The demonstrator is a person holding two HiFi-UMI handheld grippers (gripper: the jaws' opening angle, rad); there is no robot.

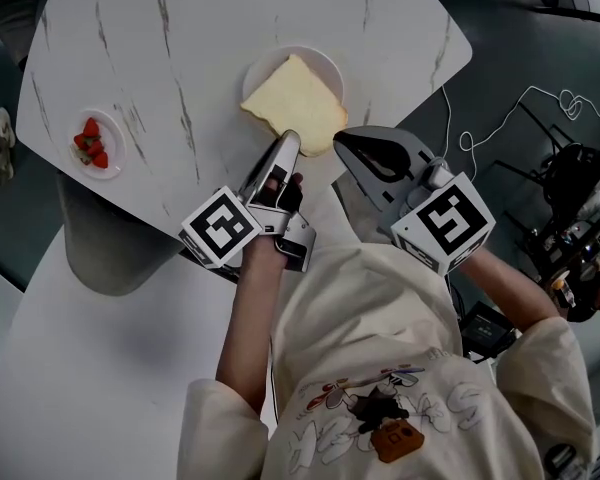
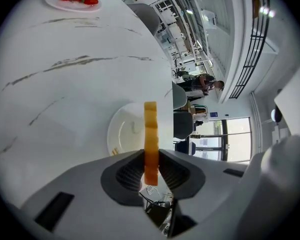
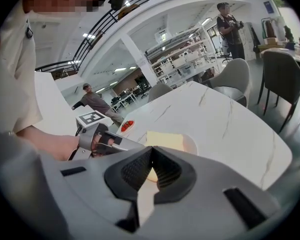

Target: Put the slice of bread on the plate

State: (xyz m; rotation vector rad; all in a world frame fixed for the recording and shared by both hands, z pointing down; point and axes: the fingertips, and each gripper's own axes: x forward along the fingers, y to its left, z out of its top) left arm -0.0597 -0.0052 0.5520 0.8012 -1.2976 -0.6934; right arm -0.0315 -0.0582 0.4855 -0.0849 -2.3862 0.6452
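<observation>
Bread slice (image 1: 295,103), pale yellow, lies flat over the white plate (image 1: 330,66). It covers the plate's middle and near side and leaves only the far and right rim bare. My left gripper (image 1: 288,140) is clamped on the slice's near edge. In the left gripper view the slice stands edge-on between the pads, with the plate showing past it. My right gripper (image 1: 342,140) sits just right of that, at the slice's near right corner. Its jaws are together with nothing pinched between them (a bit of yellow shows through the slot behind the tips).

The plate sits close to the near edge of the marble table (image 1: 180,68), so there is little tabletop on my side of it. Beyond and to the left of the plate the marble is open as far as a small dish of strawberries (image 1: 98,143), well apart. Right of the plate the top ends in a rounded corner, then dark floor with a white cable (image 1: 520,108).

I cannot tell whether the slice's underside touches the plate, nor whether my right tips touch the slice. Both grippers cover the table's edge nearest the plate.
</observation>
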